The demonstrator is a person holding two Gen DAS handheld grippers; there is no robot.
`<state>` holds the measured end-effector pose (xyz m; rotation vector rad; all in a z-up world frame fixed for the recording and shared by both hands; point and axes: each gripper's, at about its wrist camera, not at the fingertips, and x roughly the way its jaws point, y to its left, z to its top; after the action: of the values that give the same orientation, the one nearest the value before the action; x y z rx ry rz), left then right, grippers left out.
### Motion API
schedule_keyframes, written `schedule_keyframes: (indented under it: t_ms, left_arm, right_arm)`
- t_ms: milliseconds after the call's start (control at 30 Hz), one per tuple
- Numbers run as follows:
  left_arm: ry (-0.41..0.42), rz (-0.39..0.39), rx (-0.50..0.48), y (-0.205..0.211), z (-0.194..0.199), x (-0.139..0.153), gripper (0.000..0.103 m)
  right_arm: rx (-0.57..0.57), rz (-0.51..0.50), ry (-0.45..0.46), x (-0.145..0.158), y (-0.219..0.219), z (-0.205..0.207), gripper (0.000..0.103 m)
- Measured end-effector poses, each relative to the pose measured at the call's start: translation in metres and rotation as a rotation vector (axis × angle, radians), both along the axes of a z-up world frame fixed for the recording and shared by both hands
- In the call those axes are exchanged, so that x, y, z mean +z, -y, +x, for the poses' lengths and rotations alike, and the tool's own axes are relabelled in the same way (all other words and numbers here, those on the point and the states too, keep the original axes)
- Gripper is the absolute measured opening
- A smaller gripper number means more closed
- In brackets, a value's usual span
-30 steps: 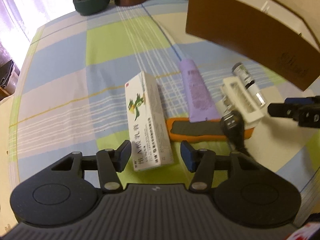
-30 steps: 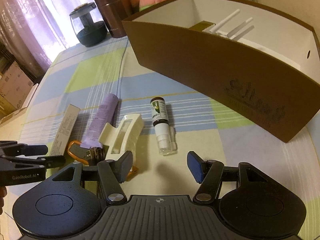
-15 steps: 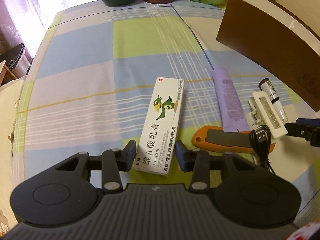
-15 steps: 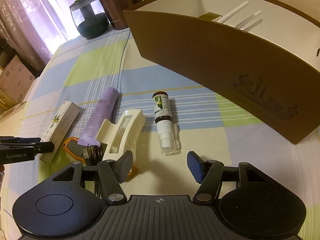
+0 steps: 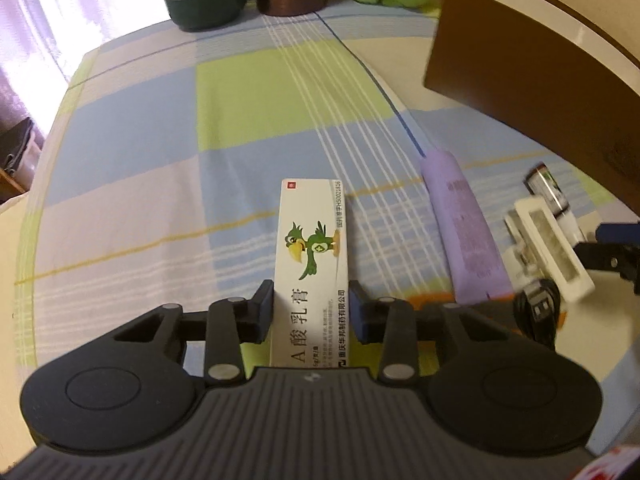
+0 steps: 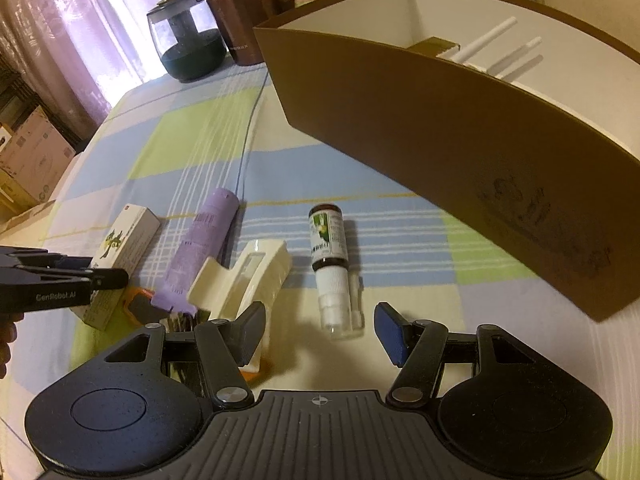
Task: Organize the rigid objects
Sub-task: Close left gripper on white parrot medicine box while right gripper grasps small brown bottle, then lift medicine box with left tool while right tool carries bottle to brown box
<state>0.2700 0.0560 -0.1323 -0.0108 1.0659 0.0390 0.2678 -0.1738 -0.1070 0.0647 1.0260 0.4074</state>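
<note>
- Our left gripper (image 5: 311, 307) pinches the white box (image 5: 314, 256) w/ the green bird, pads at both long sides; box lies on the checked cloth (image 5: 248, 100).
- Our right gripper (image 6: 320, 330) hangs spread wide, nothing btwn fingers, just short of the spray bottle (image 6: 330, 264).
- Purple tube (image 6: 200, 252) and cream clip (image 6: 244, 280) lie btwn box and bottle; orange tool (image 6: 138, 304) underneath, prob. a cutter.
- Brown bin (image 6: 460, 152) stands beyond.

Brown box (image 6: 460, 152) walls right side, bare cloth (image 5: 168, 128) left
</note>
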Motion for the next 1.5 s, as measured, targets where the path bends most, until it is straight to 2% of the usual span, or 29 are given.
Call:
schedule_keyframes:
  t_ms: [67,133,367,567,1100,1500]
  left_arm:
    - [0.004,-0.009,0.014,-0.001,0.005,0.001,0.033]
    - [0.003,-0.011,0.011,0.001,0.008,0.001,0.033]
    - [-0.005,-0.013,0.015,0.006,0.016,-0.003,0.033]
    - [-0.019,-0.008,0.015,0.009,0.024,-0.007,0.033]
    - [-0.008,0.011,-0.009,0.016,0.024,-0.007,0.033]
    - [0.052,0.009,-0.068,0.032,0.015,0.026,0.033]
  right_arm:
    - [0.005,-0.003,0.012,-0.001,-0.002,0.005,0.058]
    - [0.011,-0.014,0.026,-0.002,-0.004,0.010,0.049]
    - [0.026,-0.045,0.050,-0.013,-0.013,0.035,0.036]
    - [0.072,-0.093,0.081,-0.020,-0.023,0.041,0.020]
    - [0.069,-0.107,0.077,-0.019,-0.021,0.037,0.020]
    - [0.011,-0.031,0.111,0.011,0.000,0.015,0.020]
